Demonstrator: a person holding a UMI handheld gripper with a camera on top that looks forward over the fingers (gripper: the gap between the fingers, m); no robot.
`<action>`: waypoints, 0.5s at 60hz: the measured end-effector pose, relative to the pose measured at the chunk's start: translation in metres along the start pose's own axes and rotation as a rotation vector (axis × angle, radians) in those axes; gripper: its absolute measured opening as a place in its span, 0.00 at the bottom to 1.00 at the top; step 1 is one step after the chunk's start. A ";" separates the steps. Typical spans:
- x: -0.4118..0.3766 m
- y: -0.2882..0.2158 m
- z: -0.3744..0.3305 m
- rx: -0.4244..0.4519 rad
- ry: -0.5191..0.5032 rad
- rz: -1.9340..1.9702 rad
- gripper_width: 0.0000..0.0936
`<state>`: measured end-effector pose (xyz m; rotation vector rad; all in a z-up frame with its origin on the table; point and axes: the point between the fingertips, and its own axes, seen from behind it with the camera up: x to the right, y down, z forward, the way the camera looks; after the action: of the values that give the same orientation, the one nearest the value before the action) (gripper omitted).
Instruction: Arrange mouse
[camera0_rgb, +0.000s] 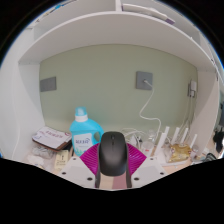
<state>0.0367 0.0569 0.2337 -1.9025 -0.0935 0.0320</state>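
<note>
A black computer mouse (112, 152) sits between my two fingers, its sides pressed against the magenta pads (89, 156). My gripper (112, 160) is shut on the mouse and holds it above the white desk (60, 165). The mouse hides the desk area straight ahead of the fingers.
A blue-and-white bottle (85, 134) stands just left of the fingers, with a small packet (50, 139) beyond it. To the right stand small glass bottles (178, 151) and a white cable (147, 115) running up the green wall. A white shelf (110, 25) hangs overhead.
</note>
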 end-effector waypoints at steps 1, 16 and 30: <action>0.011 0.003 0.001 -0.006 0.012 0.001 0.37; 0.127 0.168 0.049 -0.297 0.097 0.028 0.37; 0.129 0.242 0.064 -0.416 0.052 0.078 0.50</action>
<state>0.1726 0.0489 -0.0131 -2.3210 0.0112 0.0167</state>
